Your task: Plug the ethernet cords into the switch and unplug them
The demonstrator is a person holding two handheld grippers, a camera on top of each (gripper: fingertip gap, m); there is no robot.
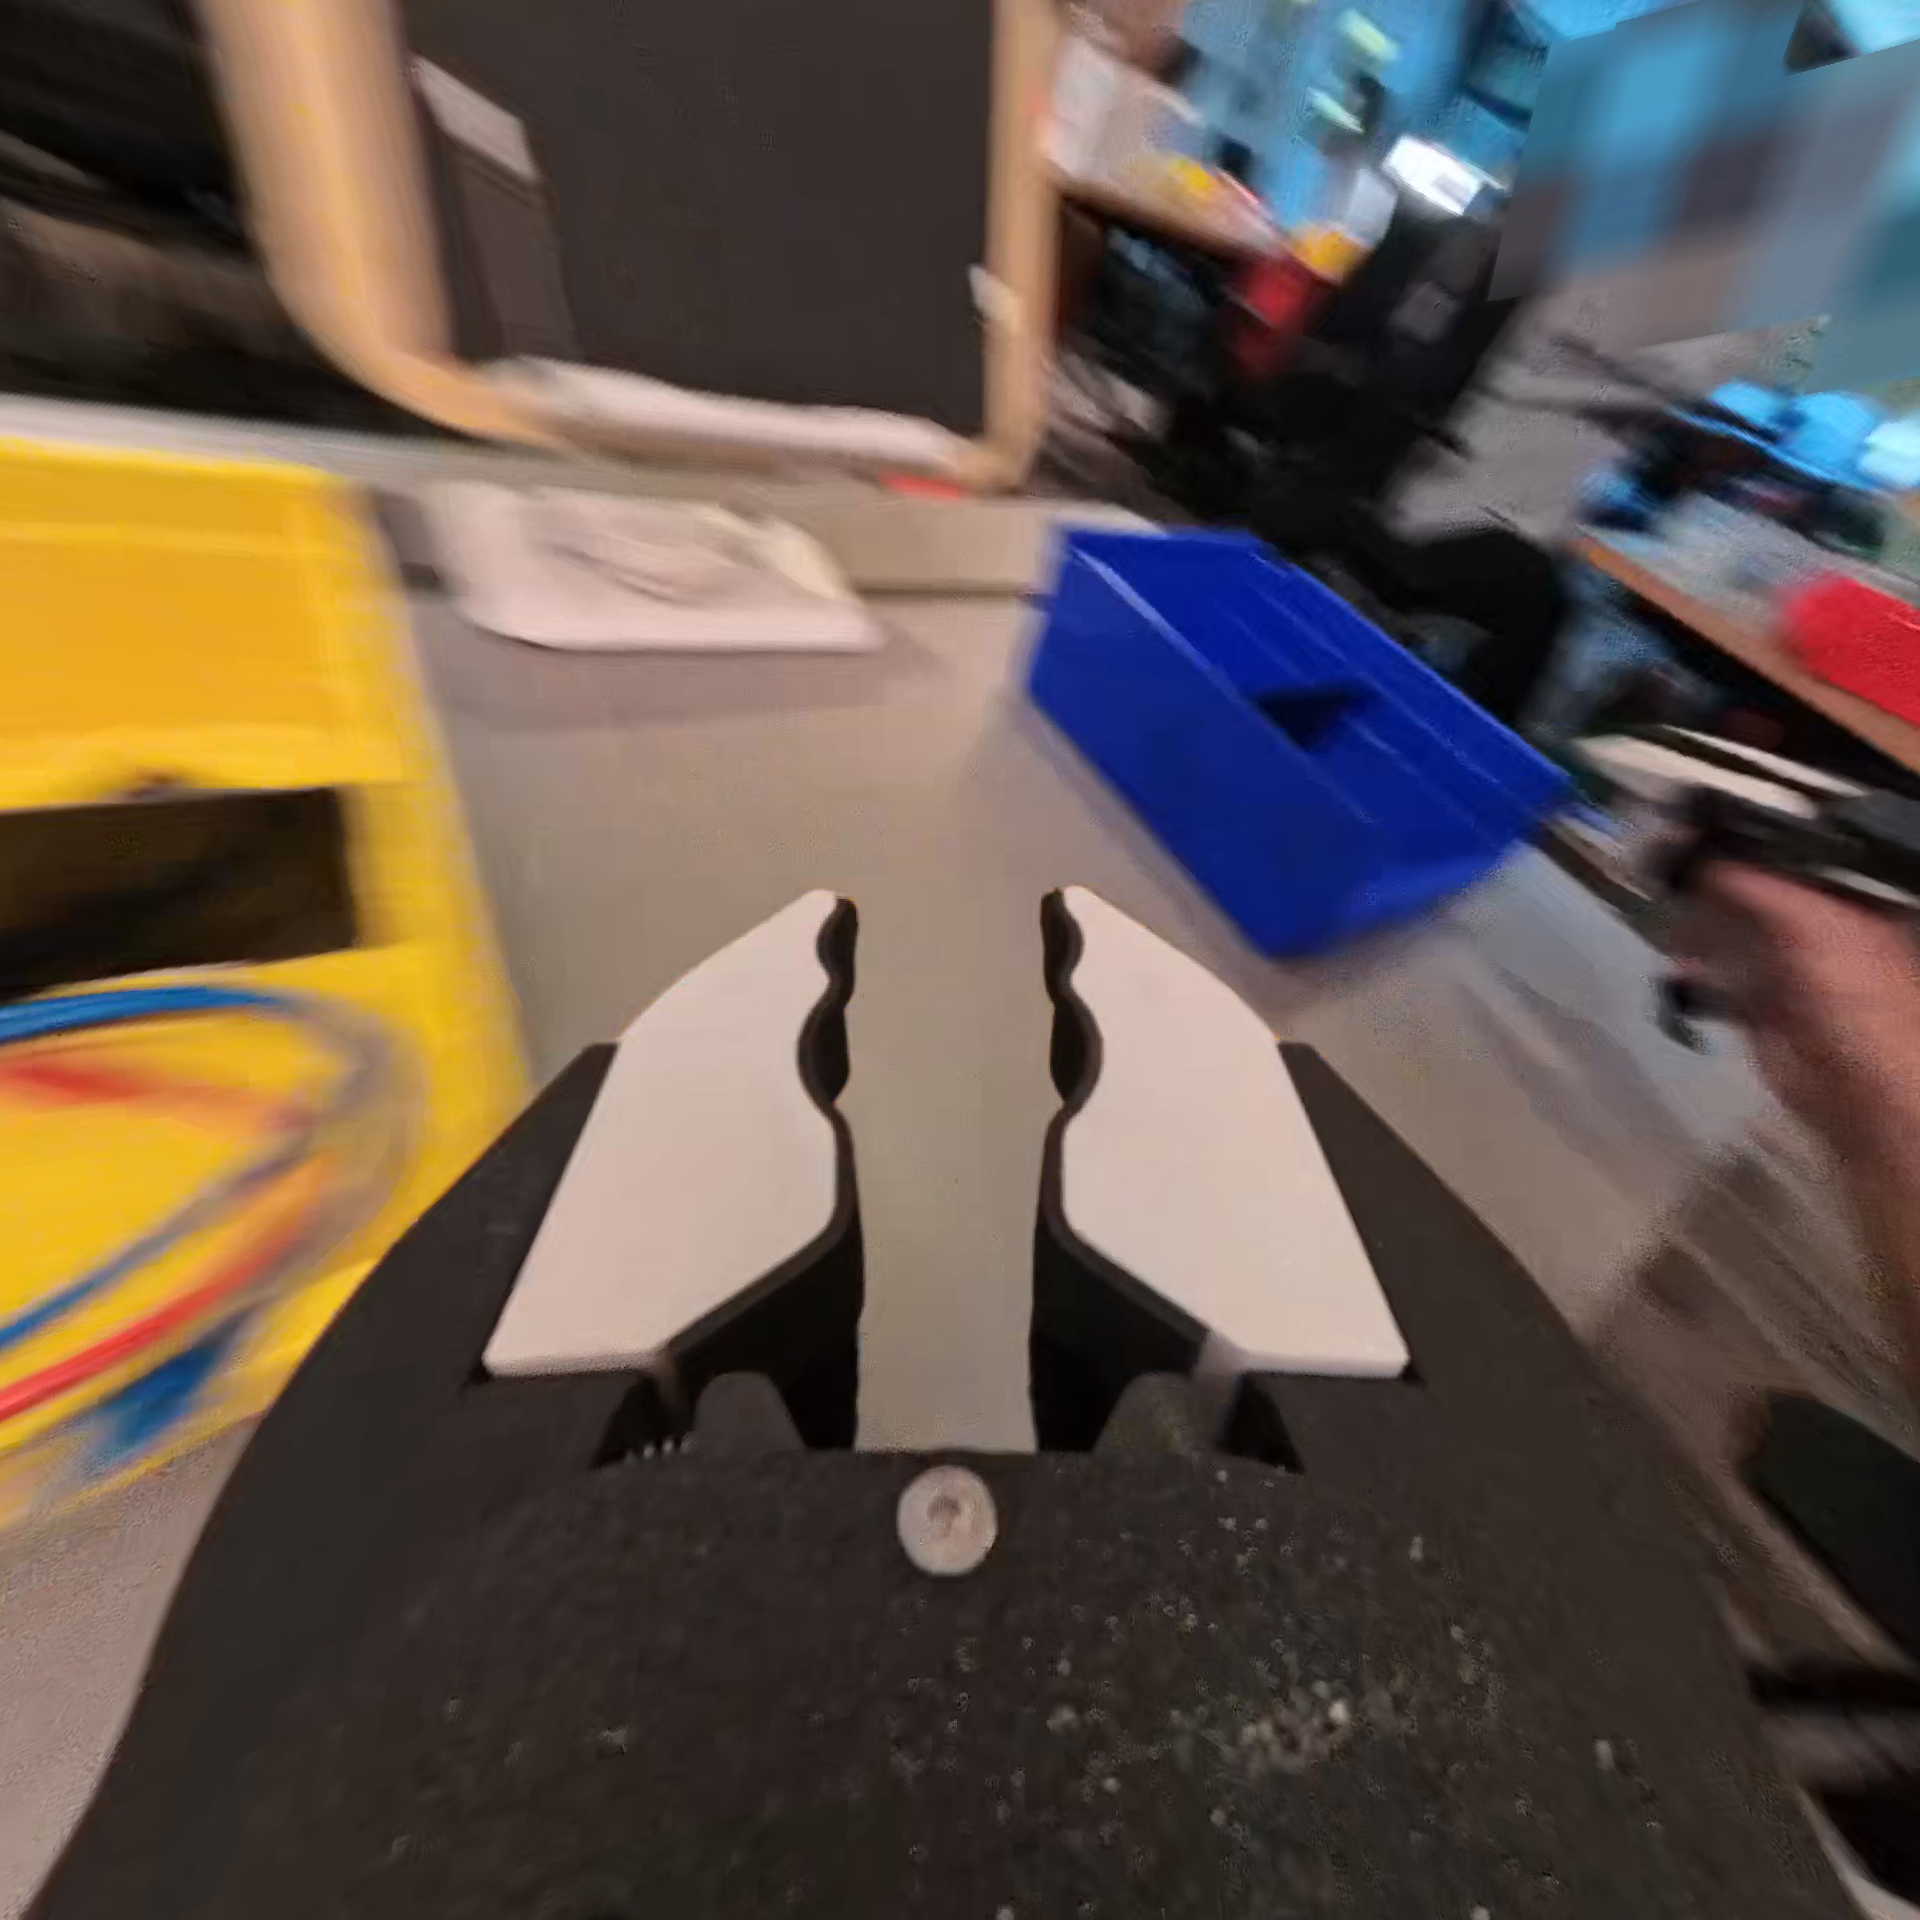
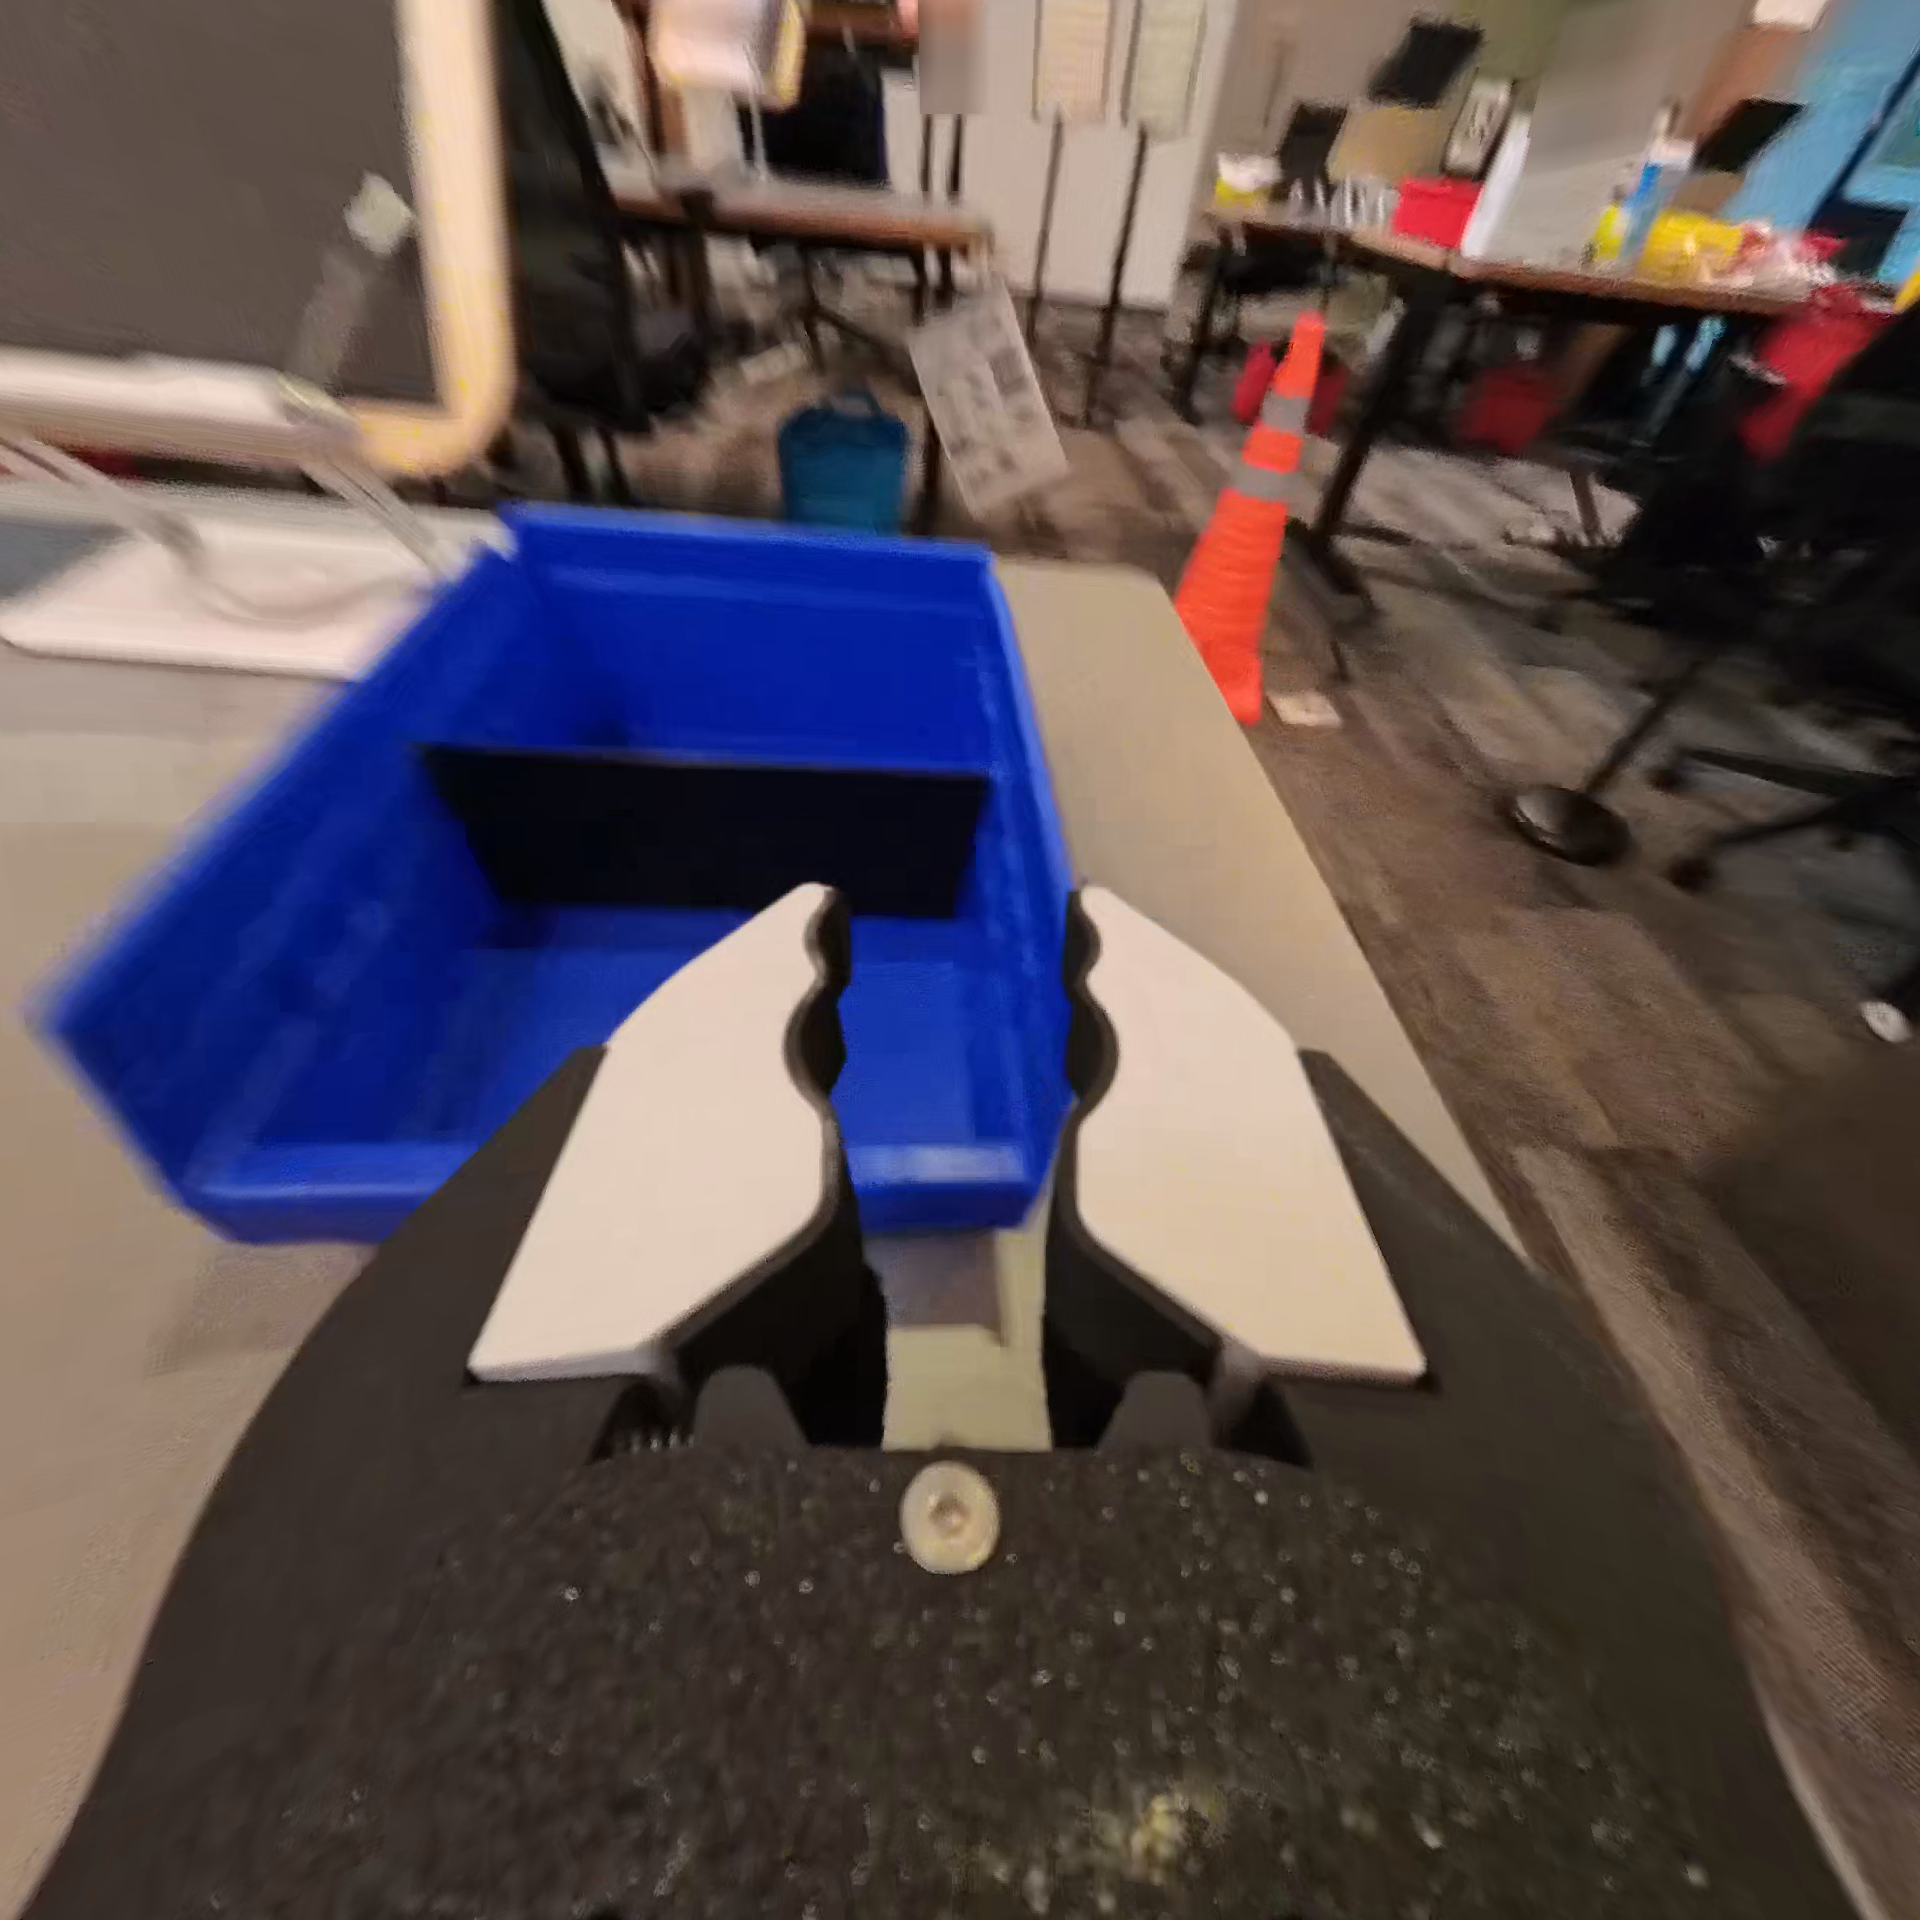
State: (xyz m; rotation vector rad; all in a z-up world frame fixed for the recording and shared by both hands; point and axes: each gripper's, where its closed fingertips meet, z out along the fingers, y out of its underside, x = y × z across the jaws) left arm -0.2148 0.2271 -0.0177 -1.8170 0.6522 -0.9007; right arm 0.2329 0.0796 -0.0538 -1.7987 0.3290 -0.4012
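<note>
My left gripper (image 1: 949,914) is open and empty above the grey table (image 1: 727,883). To its left stands a yellow bin (image 1: 208,665) with blurred blue and red ethernet cords (image 1: 187,1174) looped at its front. A dark shape (image 1: 177,883), perhaps the switch, lies inside the bin. My right gripper (image 2: 956,914) is open and empty, held over the near right corner of a blue bin (image 2: 395,831). That bin looks empty but for a black divider (image 2: 707,821). The blue bin also shows in the left wrist view (image 1: 1299,748), with a hand (image 1: 1808,1018) at the right edge.
A white paper pad (image 1: 665,582) lies at the back of the table by a beige frame (image 1: 997,260). The table's right edge (image 2: 1299,831) drops to the floor, where an orange cone (image 2: 1257,520), chairs and other tables stand.
</note>
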